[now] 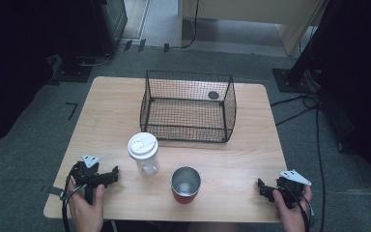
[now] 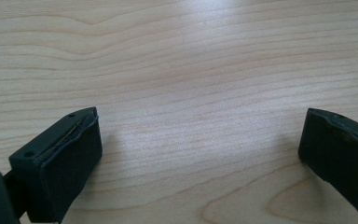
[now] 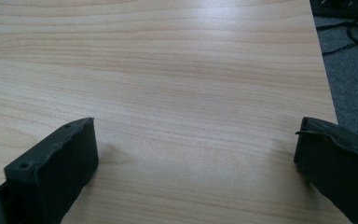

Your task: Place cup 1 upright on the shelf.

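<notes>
Clear plastic cup with white lid [image 1: 143, 154] and red steel-lined tumbler [image 1: 186, 185] stand between my left gripper [image 1: 111, 176] and right gripper [image 1: 263, 189]; both jaws spread, empty.

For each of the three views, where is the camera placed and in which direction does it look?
High view: above the person's side, looking forward and down on the table with basket, lidded cup and red cup; both hands show, holding the left gripper and right gripper.
Left gripper view: on the left gripper, looking along its open jaws at bare wood.
Right gripper view: on the right gripper, jaws open, facing wood, the table edge and floor cables.
Shared: both gripper views show the same wooden tabletop.
</notes>
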Tool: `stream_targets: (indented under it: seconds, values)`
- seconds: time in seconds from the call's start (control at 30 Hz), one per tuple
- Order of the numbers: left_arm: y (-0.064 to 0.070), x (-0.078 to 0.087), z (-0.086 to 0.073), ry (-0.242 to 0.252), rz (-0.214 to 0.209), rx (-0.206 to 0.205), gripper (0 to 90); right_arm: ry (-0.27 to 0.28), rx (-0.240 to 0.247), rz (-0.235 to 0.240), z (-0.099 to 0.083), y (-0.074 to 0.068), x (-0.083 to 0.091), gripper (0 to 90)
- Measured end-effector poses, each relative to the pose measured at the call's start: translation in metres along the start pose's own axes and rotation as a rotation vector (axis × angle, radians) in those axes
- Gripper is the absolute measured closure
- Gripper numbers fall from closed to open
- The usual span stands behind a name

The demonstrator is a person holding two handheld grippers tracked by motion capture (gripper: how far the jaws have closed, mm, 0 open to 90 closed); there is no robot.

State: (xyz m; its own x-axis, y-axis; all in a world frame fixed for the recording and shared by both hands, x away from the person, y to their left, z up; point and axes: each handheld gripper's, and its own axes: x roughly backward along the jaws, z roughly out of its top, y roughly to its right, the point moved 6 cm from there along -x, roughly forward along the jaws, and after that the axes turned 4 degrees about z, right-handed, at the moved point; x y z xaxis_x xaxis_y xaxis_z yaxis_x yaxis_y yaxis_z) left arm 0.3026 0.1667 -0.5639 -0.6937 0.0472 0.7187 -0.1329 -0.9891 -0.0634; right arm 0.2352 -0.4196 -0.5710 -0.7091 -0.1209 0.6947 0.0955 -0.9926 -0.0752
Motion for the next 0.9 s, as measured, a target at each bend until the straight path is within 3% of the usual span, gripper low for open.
stream_targets:
  seconds: [0.17, 0.33, 0.43, 0.53, 0.9]
  values:
    - [0.000, 0.000, 0.000, 0.000, 0.000, 0.000, 0.0, 0.003, 0.004, 0.028, 0.000, -0.003, 0.001, 0.0]
    - [0.000, 0.000, 0.000, 0.000, 0.000, 0.000, 0.0, 0.044, -0.003, 0.050, 0.002, -0.013, 0.005, 0.0]
    - [0.000, 0.000, 0.000, 0.000, 0.000, 0.000, 0.0, 0.062, 0.011, 0.054, 0.005, -0.020, 0.007, 0.0]
    - [0.000, 0.000, 0.000, 0.001, 0.000, 0.001, 0.0, 0.067, 0.071, 0.060, 0.008, -0.034, 0.010, 0.0]
    - [0.000, 0.000, 0.000, 0.002, 0.000, 0.001, 0.0, 0.078, 0.124, 0.130, 0.012, -0.070, 0.017, 0.0]
